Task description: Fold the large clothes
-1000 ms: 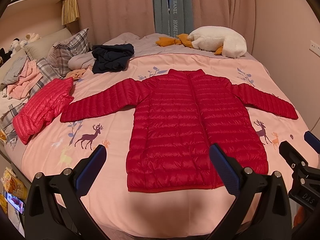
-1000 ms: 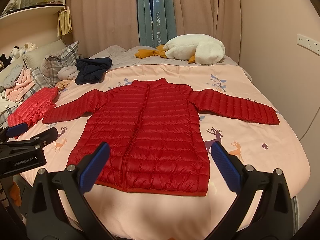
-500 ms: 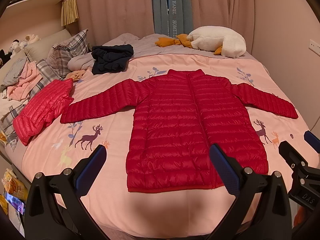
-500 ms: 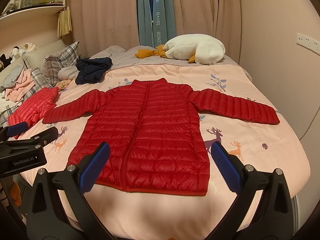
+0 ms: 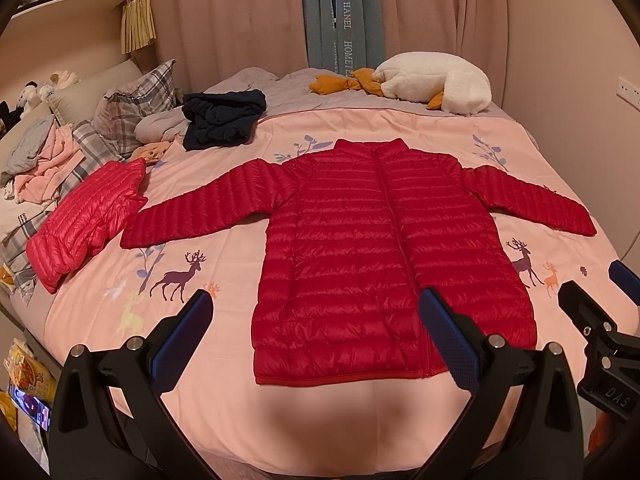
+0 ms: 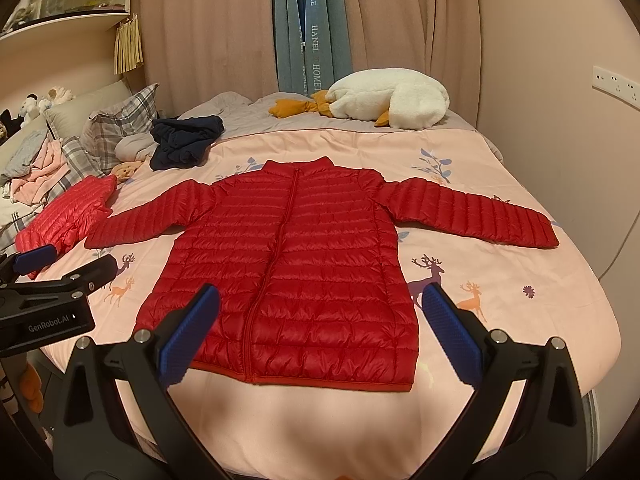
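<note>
A red quilted puffer jacket [image 5: 372, 248] lies flat and zipped on the pink bed cover, both sleeves spread out to the sides; it also shows in the right wrist view [image 6: 296, 264]. My left gripper [image 5: 320, 336] is open and empty, held above the hem at the bed's near edge. My right gripper [image 6: 320, 328] is open and empty, also over the hem. Each gripper shows at the edge of the other's view.
A folded lighter red jacket [image 5: 84, 224] lies at the left. A dark navy garment [image 5: 220, 120], plaid pillows [image 5: 128, 108] and a pile of clothes sit at the back left. A white plush goose [image 5: 436, 80] lies at the far edge. A wall stands at the right.
</note>
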